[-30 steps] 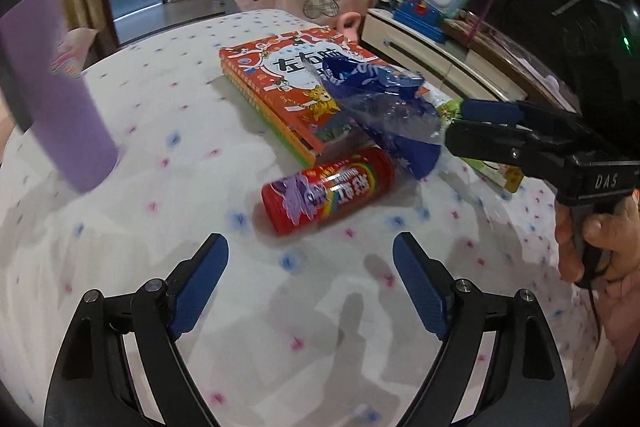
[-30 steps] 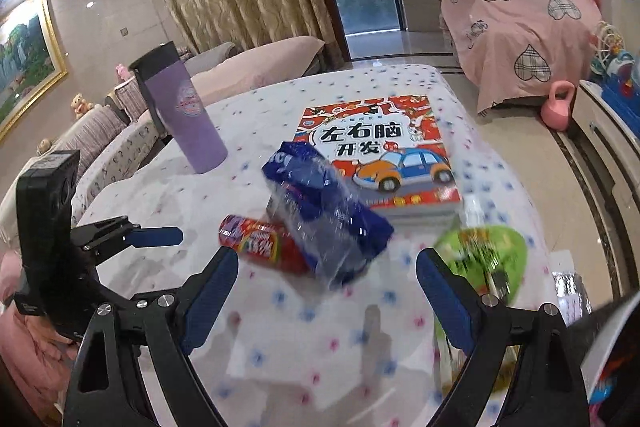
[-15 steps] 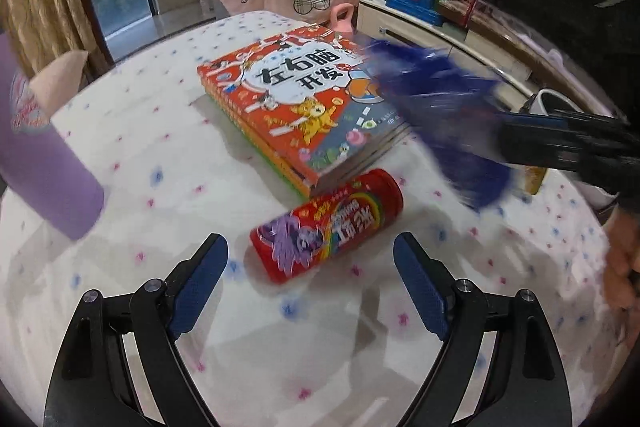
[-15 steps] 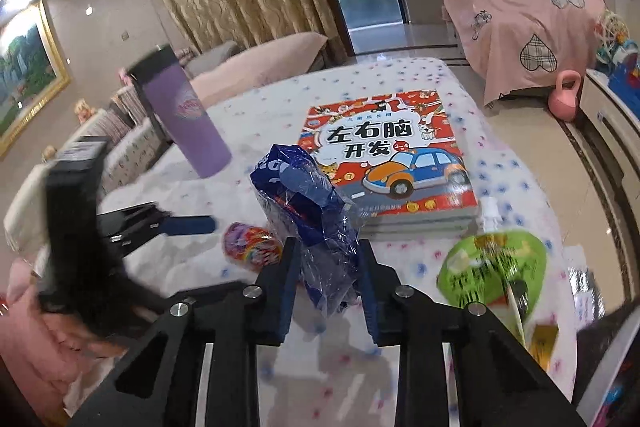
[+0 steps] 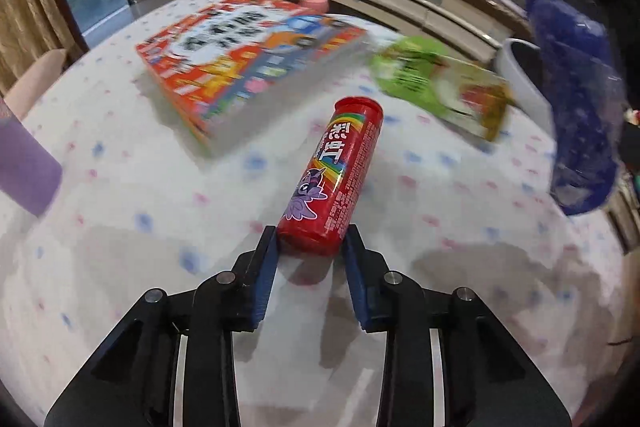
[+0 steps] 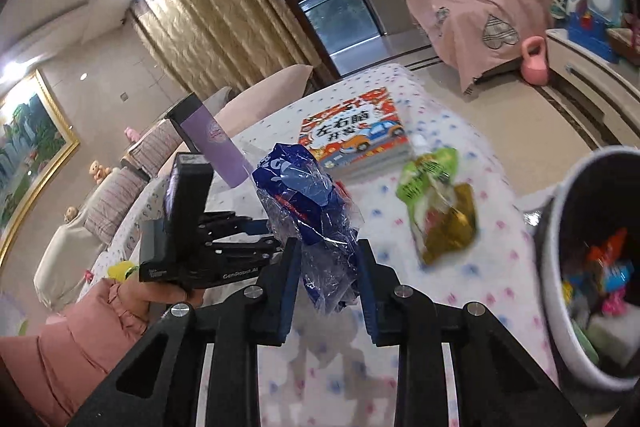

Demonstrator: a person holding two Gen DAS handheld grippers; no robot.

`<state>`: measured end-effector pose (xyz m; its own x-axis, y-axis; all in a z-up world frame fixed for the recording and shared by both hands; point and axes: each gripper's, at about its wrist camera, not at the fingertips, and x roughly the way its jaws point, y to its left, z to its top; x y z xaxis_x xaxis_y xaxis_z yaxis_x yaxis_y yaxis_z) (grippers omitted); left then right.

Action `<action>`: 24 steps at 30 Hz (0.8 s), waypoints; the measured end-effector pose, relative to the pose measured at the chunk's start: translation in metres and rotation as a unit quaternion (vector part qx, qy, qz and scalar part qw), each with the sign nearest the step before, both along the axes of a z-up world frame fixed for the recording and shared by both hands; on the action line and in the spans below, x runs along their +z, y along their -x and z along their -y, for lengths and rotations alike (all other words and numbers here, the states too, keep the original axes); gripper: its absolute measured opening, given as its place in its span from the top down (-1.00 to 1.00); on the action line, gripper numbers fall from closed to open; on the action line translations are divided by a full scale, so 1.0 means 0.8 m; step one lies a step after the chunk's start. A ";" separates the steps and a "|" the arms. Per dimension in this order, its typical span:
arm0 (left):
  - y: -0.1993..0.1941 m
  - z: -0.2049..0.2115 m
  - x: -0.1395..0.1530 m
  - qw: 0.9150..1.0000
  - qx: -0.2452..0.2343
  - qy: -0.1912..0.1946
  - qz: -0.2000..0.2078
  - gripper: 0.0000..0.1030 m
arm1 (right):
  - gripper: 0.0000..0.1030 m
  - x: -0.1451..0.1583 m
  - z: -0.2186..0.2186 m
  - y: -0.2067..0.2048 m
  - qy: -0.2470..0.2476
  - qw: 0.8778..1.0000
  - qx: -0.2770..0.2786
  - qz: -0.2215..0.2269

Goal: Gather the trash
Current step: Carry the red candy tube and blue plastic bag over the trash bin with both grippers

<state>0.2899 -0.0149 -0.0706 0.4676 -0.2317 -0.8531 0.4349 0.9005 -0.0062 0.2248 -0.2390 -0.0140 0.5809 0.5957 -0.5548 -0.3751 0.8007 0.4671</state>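
Left wrist view
Left gripper (image 5: 311,245): lower centre of frame, both blue pads pressed against the near end of the red candy tube (image 5: 335,175); fingers clamped on it
Red candy tube: centre of frame, lying lengthwise away from the camera on the dotted tablecloth (image 5: 120,235), far cap toward the upper right
Picture book (image 5: 248,63): upper centre-left, flat on the cloth, blurred
Green pouch (image 5: 436,83): upper right of centre, flat on the cloth beside the book
Blue wrapper (image 5: 576,99): right edge, raised above the table
White bin (image 5: 520,75): upper right, rim only, partly behind the wrapper
Purple bottle (image 5: 24,171): left edge, partly cut off

Right wrist view
Right gripper (image 6: 327,267): lower centre, fingers closed on the crumpled blue wrapper (image 6: 308,203), which stands up between them
Left gripper (image 6: 256,231): left of centre, held in a hand (image 6: 160,293) with a pink sleeve; its fingertips hidden behind the wrapper, so grip cannot be told here
White bin (image 6: 560,227): right edge, open top, coloured scraps inside
Green pouch (image 6: 440,203): right of centre, on the cloth between book and bin
Picture book (image 6: 354,135): centre, beyond the wrapper
Purple bottle (image 6: 212,139): left of centre, upright
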 end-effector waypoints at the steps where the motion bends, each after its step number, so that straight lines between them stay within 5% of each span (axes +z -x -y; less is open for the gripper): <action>1: 0.013 0.005 0.002 1.000 -0.001 0.006 -0.003 0.39 | 0.47 0.000 0.006 0.005 -0.002 1.000 -0.004 -0.001; 6: 0.069 0.027 0.000 0.998 0.024 0.045 -0.039 0.32 | 0.47 -0.005 0.036 0.036 -0.006 1.000 -0.024 -0.007; 8: 0.084 0.033 0.000 0.998 0.041 0.037 -0.033 -0.42 | 0.47 -0.011 0.044 0.046 -0.005 0.999 -0.030 -0.012; 15: 0.089 0.056 0.014 0.999 0.044 0.026 0.009 -0.48 | 0.48 -0.053 0.074 0.063 0.002 0.997 -0.063 -0.052; 18: 0.076 0.076 0.008 0.999 0.033 0.001 0.015 -0.47 | 0.48 -0.055 0.083 0.071 -0.010 0.996 -0.071 -0.051; 19: 0.069 0.083 0.002 0.999 0.030 -0.003 0.013 -0.25 | 0.48 -0.055 0.085 0.076 -0.011 0.996 -0.072 -0.049; 20: 0.068 0.087 -0.001 0.999 0.029 -0.009 0.010 0.22 | 0.48 -0.054 0.086 0.079 -0.012 0.996 -0.074 -0.047; 24: 0.074 0.089 -0.007 0.999 0.044 0.014 -0.008 0.41 | 0.48 -0.051 0.093 0.091 -0.017 0.996 -0.079 -0.042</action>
